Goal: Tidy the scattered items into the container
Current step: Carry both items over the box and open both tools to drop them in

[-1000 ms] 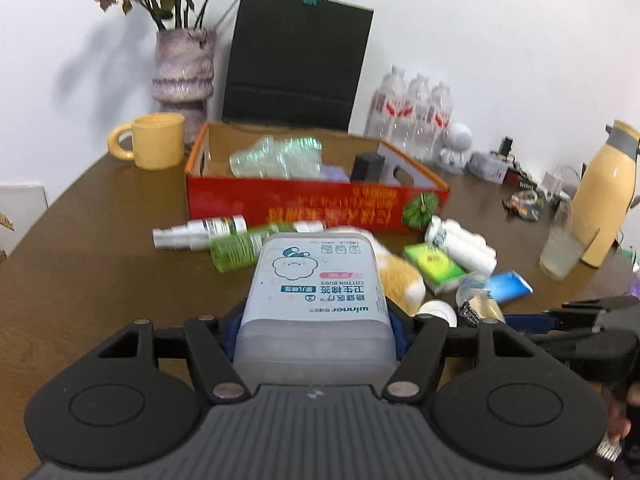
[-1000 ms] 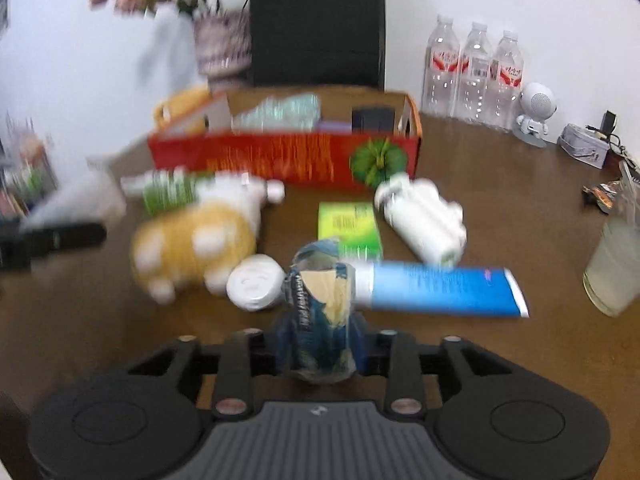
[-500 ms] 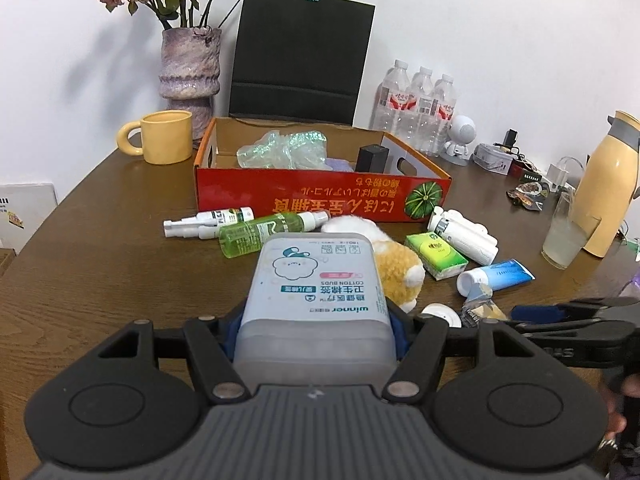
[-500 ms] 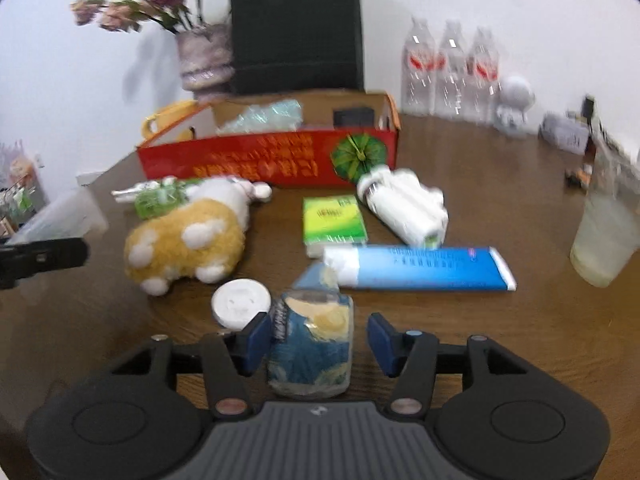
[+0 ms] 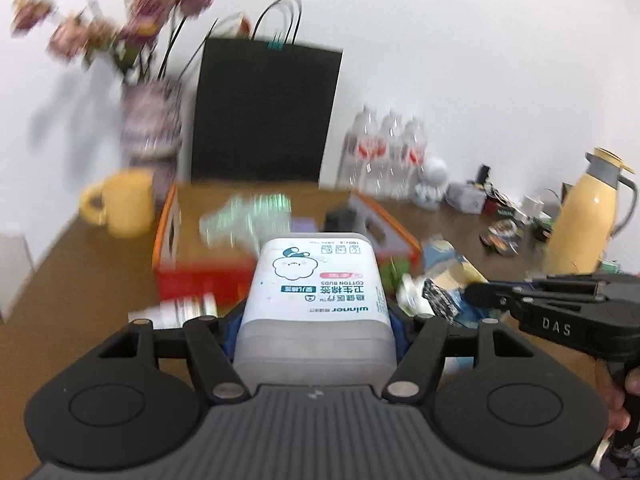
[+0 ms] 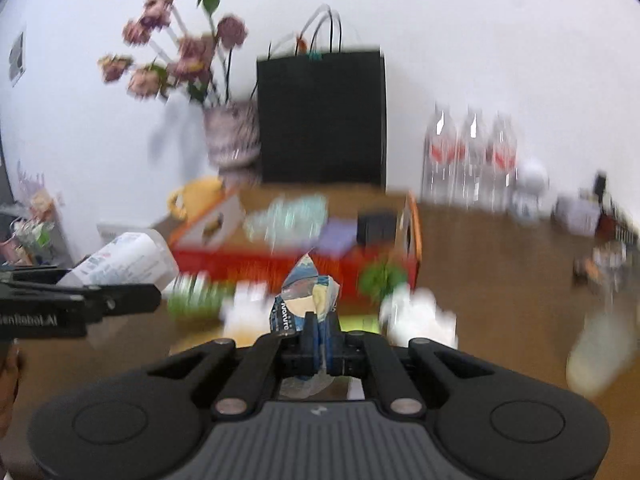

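Observation:
My left gripper [image 5: 316, 320] is shut on a white cotton-bud box [image 5: 316, 280], held above the table in front of the red cardboard box [image 5: 200, 276]. My right gripper [image 6: 318, 332] is shut on a crumpled blue and cream packet [image 6: 306, 292], also lifted off the table. In the left wrist view the packet [image 5: 444, 280] and the right gripper [image 5: 472, 294] sit just right of the cotton-bud box. In the right wrist view the cotton-bud box [image 6: 124, 260] and the left gripper [image 6: 160, 294] show at the left. The red box [image 6: 256, 260] holds a clear wrap, a lilac item and a black item.
Behind the red box stand a black paper bag [image 5: 264, 108], a flower vase [image 5: 150, 132], a yellow mug [image 5: 126, 202] and water bottles [image 5: 384, 152]. A yellow jug [image 5: 588, 216] is at the right. Spray bottles [image 5: 176, 308], a plush toy and other items lie blurred on the table.
The right gripper shut on the packet and lifted it. Both grippers rose and moved toward the red box, which now looks closer; both views are motion-blurred.

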`<state>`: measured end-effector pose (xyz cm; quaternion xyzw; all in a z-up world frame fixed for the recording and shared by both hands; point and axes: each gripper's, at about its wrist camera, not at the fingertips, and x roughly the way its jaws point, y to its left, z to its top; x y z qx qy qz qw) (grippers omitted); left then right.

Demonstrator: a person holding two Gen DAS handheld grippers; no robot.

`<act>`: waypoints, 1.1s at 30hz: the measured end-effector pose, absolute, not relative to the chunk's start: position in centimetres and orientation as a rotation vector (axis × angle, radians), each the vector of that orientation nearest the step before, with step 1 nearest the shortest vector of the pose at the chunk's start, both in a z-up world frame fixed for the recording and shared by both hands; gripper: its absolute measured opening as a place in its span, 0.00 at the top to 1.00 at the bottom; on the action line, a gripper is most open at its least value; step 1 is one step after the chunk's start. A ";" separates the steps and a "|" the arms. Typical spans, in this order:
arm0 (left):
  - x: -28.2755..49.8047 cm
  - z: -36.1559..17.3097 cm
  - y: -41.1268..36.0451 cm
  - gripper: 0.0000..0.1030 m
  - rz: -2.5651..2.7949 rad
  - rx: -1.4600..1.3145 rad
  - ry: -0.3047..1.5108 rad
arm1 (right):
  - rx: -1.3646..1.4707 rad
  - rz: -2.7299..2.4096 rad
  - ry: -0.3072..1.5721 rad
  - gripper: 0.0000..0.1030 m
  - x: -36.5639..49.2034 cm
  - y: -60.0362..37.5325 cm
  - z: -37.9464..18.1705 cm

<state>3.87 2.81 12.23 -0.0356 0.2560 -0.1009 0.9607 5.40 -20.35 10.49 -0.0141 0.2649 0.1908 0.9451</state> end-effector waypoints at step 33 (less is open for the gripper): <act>23.2 13.9 7.9 0.00 -0.007 -0.052 0.984 | -0.082 0.283 1.104 0.20 26.5 -12.6 12.4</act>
